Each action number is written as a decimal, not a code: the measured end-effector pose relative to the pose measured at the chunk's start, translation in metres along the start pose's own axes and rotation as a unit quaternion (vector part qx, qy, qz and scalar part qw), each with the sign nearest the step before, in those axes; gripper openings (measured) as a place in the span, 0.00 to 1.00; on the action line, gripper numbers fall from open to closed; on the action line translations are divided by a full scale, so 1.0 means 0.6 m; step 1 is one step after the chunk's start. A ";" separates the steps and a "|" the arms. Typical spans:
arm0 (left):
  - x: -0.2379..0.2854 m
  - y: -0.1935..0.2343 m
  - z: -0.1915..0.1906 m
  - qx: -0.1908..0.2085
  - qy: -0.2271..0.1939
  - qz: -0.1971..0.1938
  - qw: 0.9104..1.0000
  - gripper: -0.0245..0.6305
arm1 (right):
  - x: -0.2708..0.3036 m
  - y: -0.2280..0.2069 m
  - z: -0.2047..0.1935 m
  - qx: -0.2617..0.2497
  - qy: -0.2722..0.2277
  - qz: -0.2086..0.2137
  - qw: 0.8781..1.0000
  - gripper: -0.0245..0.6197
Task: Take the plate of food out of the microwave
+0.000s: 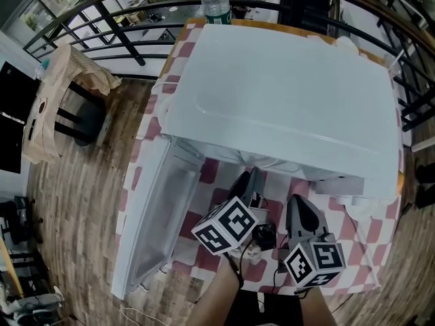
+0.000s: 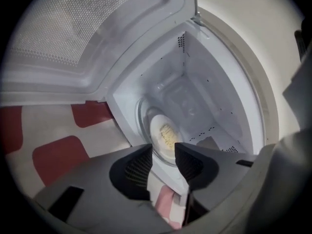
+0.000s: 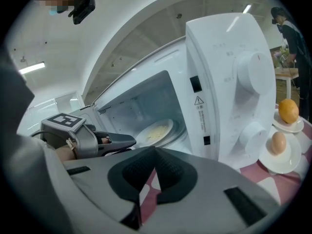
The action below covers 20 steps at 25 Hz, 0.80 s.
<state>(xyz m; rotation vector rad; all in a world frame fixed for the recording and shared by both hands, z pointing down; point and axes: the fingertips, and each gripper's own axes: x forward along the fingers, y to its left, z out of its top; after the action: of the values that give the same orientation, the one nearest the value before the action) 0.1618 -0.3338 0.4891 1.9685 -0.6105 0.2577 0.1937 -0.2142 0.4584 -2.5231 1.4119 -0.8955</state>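
Observation:
The white microwave stands on a red-and-white checked table, its door swung open to the left. Inside, a white plate of pale yellow food rests on the glass turntable; the same plate is seen in the right gripper view. My left gripper is open just in front of the cavity mouth, nothing between its pads, with the plate beyond them. My left gripper points into the opening. My right gripper is shut and empty, held back in front of the control panel. From above, both grippers sit below the microwave's front edge.
An egg on a small white plate and an orange on another sit to the right of the microwave. A water bottle stands behind it. A chair draped with beige cloth is on the wooden floor at left. Black railing runs behind.

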 end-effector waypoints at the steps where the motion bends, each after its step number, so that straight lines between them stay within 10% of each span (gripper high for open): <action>1: 0.002 0.004 0.001 -0.006 0.001 0.003 1.000 0.30 | 0.001 -0.001 -0.002 0.001 0.002 -0.001 1.000 0.05; 20: 0.031 0.019 0.004 -0.034 0.013 0.017 0.999 0.30 | 0.012 -0.002 -0.016 0.005 0.013 -0.002 1.000 0.05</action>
<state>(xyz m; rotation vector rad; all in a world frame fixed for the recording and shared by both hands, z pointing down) 0.1711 -0.3456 0.5048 1.8885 -0.6294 0.2794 0.1920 -0.2175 0.4696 -2.5175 1.4060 -0.9367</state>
